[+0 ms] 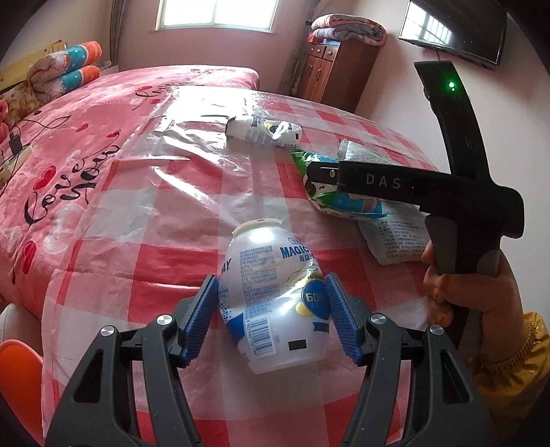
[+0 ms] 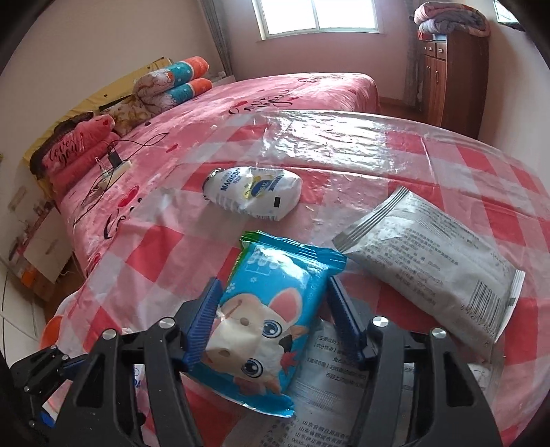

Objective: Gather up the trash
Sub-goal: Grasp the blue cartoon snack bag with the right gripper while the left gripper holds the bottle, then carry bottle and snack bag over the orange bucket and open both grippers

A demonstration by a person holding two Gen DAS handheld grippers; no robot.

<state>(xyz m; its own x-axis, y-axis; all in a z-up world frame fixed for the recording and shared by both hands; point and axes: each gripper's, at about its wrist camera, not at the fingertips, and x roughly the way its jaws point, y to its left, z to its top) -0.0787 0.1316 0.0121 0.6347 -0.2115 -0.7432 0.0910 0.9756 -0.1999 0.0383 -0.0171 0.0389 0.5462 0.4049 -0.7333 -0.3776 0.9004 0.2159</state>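
A crushed white plastic bottle [image 1: 271,275] with blue print lies on the red-and-white checked table cover [image 1: 154,261]. My left gripper [image 1: 271,309] is shut on it, its blue pads pressing both sides. In the right wrist view a blue snack packet [image 2: 275,292] with a cartoon animal sits between the blue pads of my right gripper [image 2: 271,319], which is shut on it. The left wrist view shows that same gripper [image 1: 311,175] reaching over the packet [image 1: 343,203], held by a person's hand [image 1: 481,299]. A second crushed bottle [image 2: 254,194] lies farther back on the cover.
A grey-white printed packet [image 2: 429,268] lies right of the blue one, with a printed sheet [image 2: 330,378] under the right gripper. A pink bed [image 1: 68,137] borders the table on the left. A wooden cabinet [image 1: 333,72] and a wall television [image 1: 457,31] stand behind.
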